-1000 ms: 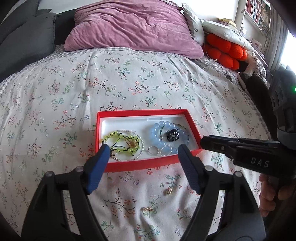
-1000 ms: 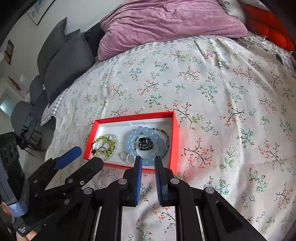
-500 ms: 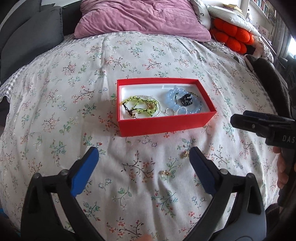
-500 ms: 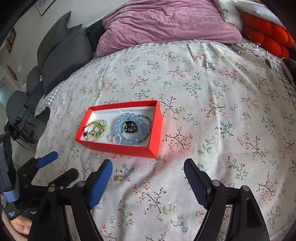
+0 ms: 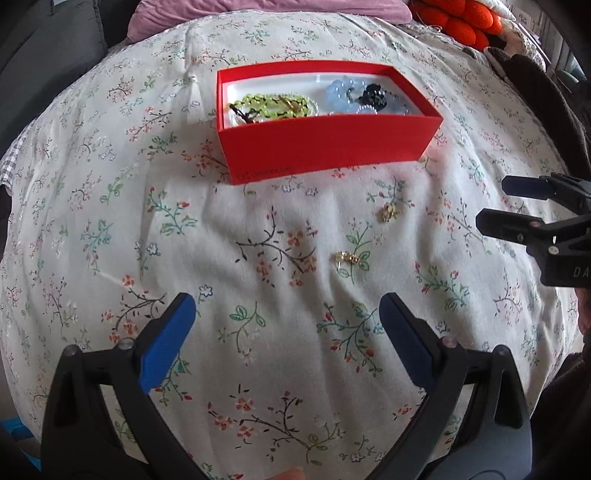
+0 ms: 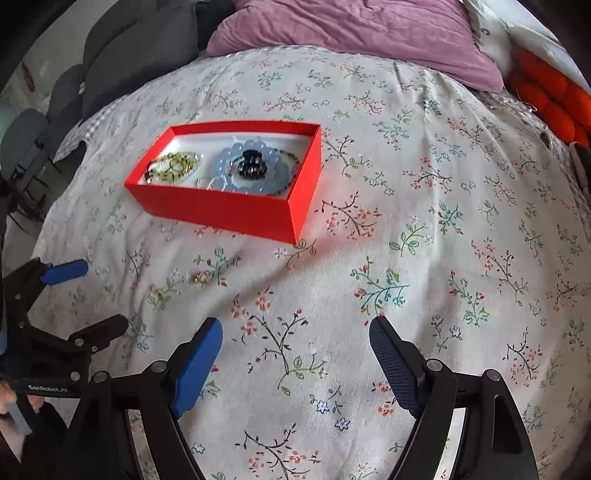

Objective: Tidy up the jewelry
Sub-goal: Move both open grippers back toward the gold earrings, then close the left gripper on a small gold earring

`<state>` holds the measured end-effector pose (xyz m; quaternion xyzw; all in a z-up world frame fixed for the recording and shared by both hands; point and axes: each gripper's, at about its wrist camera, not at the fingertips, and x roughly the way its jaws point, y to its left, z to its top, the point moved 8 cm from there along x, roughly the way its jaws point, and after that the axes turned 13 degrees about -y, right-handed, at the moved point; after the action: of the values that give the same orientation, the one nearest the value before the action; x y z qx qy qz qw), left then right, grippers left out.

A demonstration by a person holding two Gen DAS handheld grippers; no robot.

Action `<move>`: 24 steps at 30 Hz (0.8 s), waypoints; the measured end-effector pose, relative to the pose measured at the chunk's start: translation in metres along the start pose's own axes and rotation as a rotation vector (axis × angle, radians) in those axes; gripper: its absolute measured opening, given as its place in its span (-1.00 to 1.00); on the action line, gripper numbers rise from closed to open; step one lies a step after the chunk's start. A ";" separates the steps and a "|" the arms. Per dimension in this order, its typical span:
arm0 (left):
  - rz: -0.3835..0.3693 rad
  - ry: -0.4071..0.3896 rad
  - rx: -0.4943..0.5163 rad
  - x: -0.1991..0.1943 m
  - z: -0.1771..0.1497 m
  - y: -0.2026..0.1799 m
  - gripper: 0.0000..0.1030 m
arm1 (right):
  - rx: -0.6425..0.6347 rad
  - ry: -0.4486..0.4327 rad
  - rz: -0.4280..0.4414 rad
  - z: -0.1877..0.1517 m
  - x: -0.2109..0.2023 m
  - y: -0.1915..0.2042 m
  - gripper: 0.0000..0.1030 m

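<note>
Above the flowered bedspread (image 5: 110,229), the left gripper (image 5: 288,332) hangs with its blue pads spread wide and nothing between them but cloth. Just past its right fingertip, a small gold earring (image 5: 346,257) lies on the fabric, and a second gold earring (image 5: 388,212) sits a little farther on, nearer the box. Beyond both stands the red box (image 5: 325,142), its white inside holding a green bead bracelet (image 5: 275,105) on the left, and a pale blue bead bracelet (image 5: 341,94) with a black hair clip (image 5: 371,96) on the right. The right gripper (image 5: 495,206) reaches in from the right edge of this view, beside the farther earring but apart from it.

In the right wrist view, the right gripper (image 6: 295,354) also has its pads wide apart over bare bedspread (image 6: 443,221), holding nothing. The box (image 6: 229,210) sits ahead and to the left, and the two earrings, (image 6: 201,277) and (image 6: 159,293), lie between it and the left gripper (image 6: 96,299) at the left edge. A purple pillow (image 6: 351,33) and an orange cushion (image 6: 554,99) lie at the far end of the bed.
</note>
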<state>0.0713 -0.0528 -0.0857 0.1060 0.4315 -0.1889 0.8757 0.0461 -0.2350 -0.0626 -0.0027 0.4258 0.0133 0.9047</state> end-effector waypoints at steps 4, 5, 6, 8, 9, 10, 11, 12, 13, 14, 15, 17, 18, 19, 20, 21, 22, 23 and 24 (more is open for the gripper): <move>0.009 0.008 0.058 0.007 -0.012 -0.007 0.93 | -0.032 0.040 -0.006 -0.015 0.009 0.005 0.61; 0.005 0.001 0.067 0.008 -0.013 -0.010 0.93 | -0.038 0.046 -0.010 -0.018 0.011 0.005 0.61; -0.006 -0.008 0.075 0.009 -0.015 -0.014 0.93 | -0.043 0.050 -0.014 -0.022 0.013 0.005 0.61; -0.022 -0.019 0.092 0.011 -0.019 -0.021 0.93 | -0.052 0.058 -0.018 -0.027 0.018 0.006 0.61; -0.022 -0.030 0.102 0.012 -0.020 -0.023 0.93 | -0.059 0.062 -0.019 -0.030 0.021 0.006 0.61; -0.022 -0.048 0.108 0.013 -0.020 -0.025 0.93 | -0.069 0.065 -0.023 -0.032 0.024 0.007 0.61; -0.024 -0.065 0.106 0.013 -0.020 -0.027 0.93 | -0.081 0.062 -0.027 -0.034 0.026 0.007 0.63; -0.027 -0.077 0.097 0.013 -0.019 -0.027 0.93 | -0.097 0.051 -0.031 -0.035 0.028 0.008 0.66; -0.031 -0.087 0.082 0.013 -0.019 -0.027 0.93 | -0.109 0.037 -0.034 -0.035 0.029 0.008 0.71; -0.031 -0.102 0.063 0.014 -0.018 -0.027 0.93 | -0.115 0.029 -0.035 -0.035 0.029 0.007 0.76; -0.030 -0.115 0.049 0.015 -0.017 -0.026 0.93 | -0.115 0.026 -0.036 -0.035 0.031 0.006 0.79; -0.027 -0.148 0.031 0.016 -0.015 -0.027 0.82 | -0.102 0.023 -0.038 -0.036 0.033 0.002 0.93; -0.029 -0.166 0.025 0.017 -0.013 -0.027 0.75 | -0.097 0.021 -0.039 -0.037 0.034 0.001 0.95; -0.033 -0.185 0.021 0.015 -0.012 -0.030 0.59 | -0.095 0.020 -0.040 -0.037 0.035 0.000 0.98; -0.037 -0.197 0.021 0.015 -0.009 -0.030 0.47 | -0.094 0.020 -0.039 -0.037 0.036 -0.001 0.99; -0.043 -0.205 0.023 0.015 -0.007 -0.031 0.41 | -0.094 0.020 -0.038 -0.035 0.036 -0.002 0.99; -0.055 -0.210 0.028 0.015 -0.006 -0.035 0.27 | -0.093 0.021 -0.039 -0.035 0.036 -0.003 0.99; -0.069 -0.216 0.035 0.015 -0.005 -0.037 0.15 | -0.093 0.022 -0.041 -0.035 0.037 -0.003 0.99; -0.075 -0.218 0.041 0.014 -0.004 -0.039 0.12 | -0.094 0.022 -0.042 -0.035 0.037 -0.003 0.99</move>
<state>0.0599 -0.0900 -0.1006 0.0864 0.3335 -0.2405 0.9074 0.0427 -0.2377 -0.1131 -0.0541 0.4345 0.0142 0.8989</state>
